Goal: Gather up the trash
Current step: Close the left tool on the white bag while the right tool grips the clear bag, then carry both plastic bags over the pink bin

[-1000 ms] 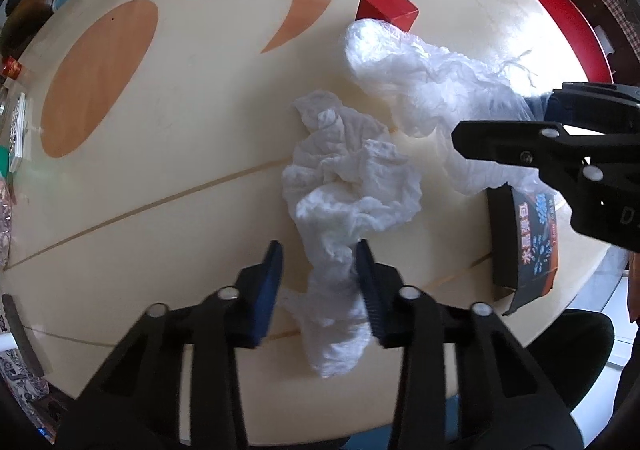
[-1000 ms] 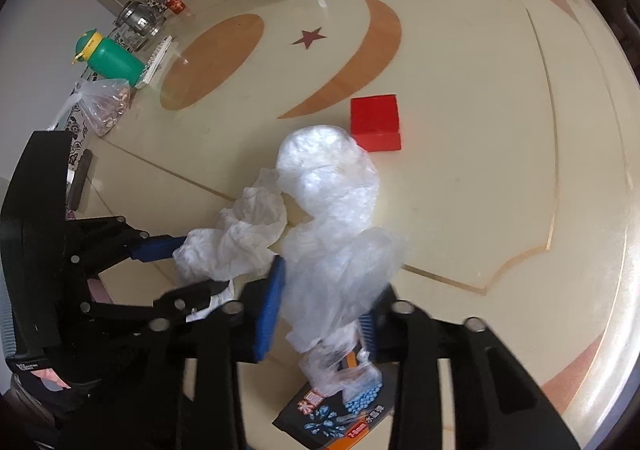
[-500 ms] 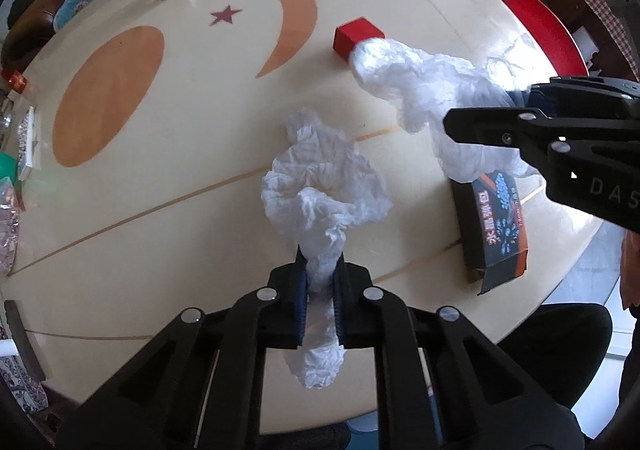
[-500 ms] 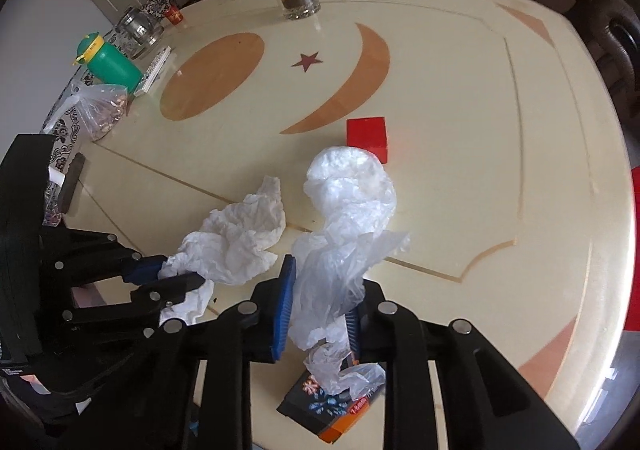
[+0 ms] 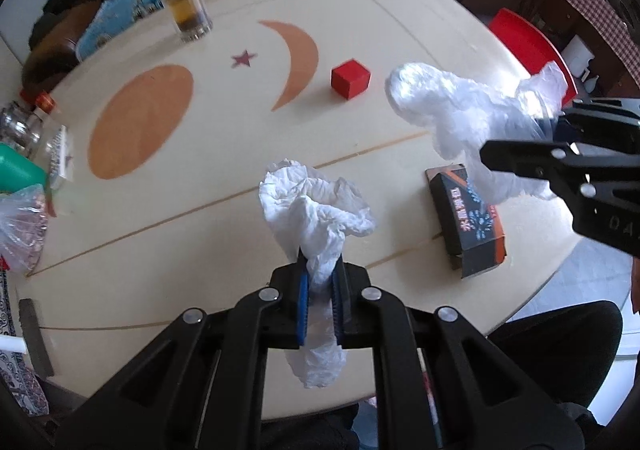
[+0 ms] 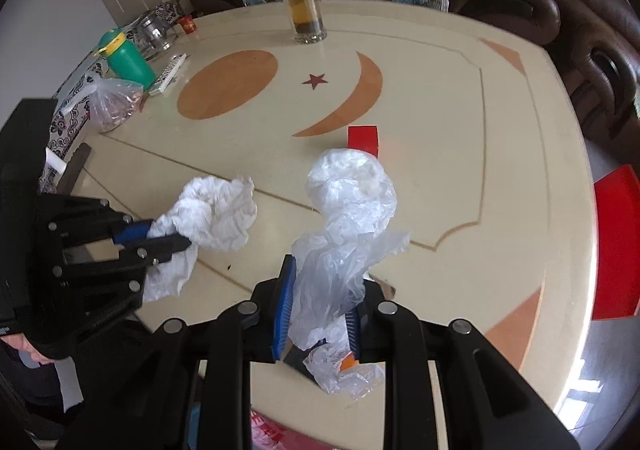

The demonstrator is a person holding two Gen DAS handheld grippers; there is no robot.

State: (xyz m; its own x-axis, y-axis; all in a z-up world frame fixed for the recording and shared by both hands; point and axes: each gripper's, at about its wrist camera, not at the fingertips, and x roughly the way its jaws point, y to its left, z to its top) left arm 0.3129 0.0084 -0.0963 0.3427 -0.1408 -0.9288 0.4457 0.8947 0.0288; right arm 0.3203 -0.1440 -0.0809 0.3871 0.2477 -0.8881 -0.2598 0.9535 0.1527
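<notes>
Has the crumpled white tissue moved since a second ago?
Yes. The crumpled white tissue, then lying on the table between open fingers, is now clamped in the left gripper and lifted, hanging below its jaws.

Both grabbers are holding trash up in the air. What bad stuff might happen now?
1. The left gripper pinches only a narrow neck of the crumpled tissue, so it might tear or slip out.
2. The slippery plastic bag in the right gripper hangs loose and could slide free.
3. The small box below the bag may get knocked off the table edge.
</notes>
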